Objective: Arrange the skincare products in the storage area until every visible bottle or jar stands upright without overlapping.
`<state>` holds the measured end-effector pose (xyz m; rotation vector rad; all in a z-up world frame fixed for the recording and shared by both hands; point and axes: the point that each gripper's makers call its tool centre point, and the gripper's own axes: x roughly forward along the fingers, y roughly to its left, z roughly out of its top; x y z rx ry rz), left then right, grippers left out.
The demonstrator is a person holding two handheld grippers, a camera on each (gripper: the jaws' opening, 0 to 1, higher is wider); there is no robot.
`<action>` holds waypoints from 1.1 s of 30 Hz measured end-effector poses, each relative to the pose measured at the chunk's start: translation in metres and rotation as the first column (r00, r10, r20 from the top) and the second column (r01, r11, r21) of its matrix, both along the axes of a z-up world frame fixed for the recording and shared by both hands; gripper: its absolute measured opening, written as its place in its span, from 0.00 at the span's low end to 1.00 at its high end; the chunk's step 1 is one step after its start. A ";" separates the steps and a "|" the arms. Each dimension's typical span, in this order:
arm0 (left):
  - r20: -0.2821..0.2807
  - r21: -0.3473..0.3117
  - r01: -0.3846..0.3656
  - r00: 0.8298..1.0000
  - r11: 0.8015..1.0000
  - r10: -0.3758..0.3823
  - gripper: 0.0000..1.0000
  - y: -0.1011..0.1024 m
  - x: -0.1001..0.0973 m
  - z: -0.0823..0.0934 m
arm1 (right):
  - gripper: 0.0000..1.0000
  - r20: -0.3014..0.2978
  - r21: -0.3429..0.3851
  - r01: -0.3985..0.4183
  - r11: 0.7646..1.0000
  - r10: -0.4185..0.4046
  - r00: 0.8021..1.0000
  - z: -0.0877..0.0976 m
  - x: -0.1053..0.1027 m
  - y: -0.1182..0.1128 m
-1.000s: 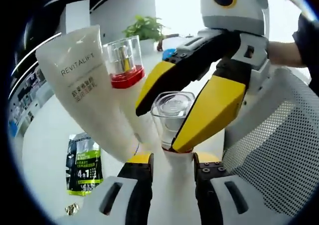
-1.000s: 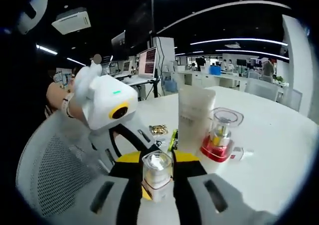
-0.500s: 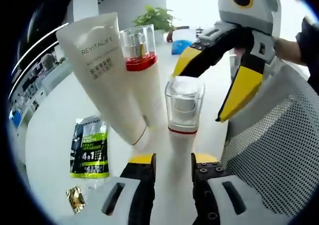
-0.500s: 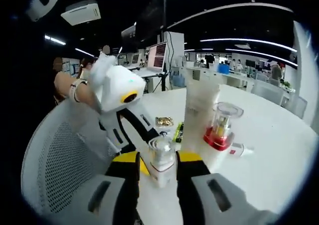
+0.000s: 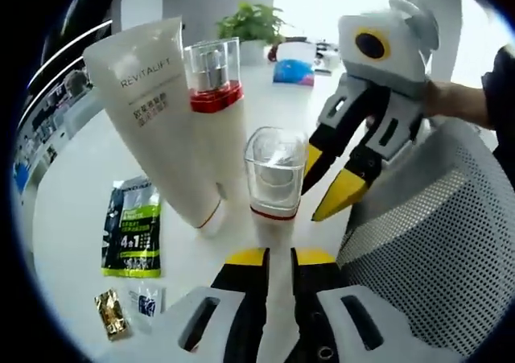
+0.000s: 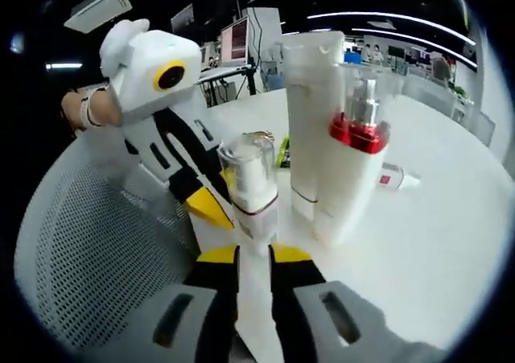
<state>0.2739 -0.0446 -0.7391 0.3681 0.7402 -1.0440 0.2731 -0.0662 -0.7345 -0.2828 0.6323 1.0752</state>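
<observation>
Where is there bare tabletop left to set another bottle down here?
Bare table lies open beside the red-collared pump bottle, out to the small tube. It is crowded around the small clear-capped bottle, between the big tube, both grippers and the mesh chair. Sachets take the other side.

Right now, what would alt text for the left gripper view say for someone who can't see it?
A small clear-capped bottle stands upright on a white table, between the left claw below and the right claw at its right. Behind it stand a red-collared pump bottle and a white Revitalift tube; sachets lie left.
</observation>
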 end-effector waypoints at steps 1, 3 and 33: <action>-0.003 -0.005 0.000 1.000 1.000 0.000 0.06 -0.001 0.000 0.001 | 0.13 0.000 0.002 -0.001 1.000 0.001 1.000 0.001 0.000 0.000; -0.005 -0.009 -0.005 1.000 1.000 0.005 0.06 -0.003 0.001 0.001 | 0.12 -0.005 0.009 0.005 1.000 -0.005 1.000 0.002 0.001 0.002; -0.007 -0.027 -0.081 0.997 0.996 0.080 0.05 -0.017 0.036 -0.008 | 0.08 0.006 -0.018 0.135 0.991 -0.135 0.991 -0.006 0.038 -0.014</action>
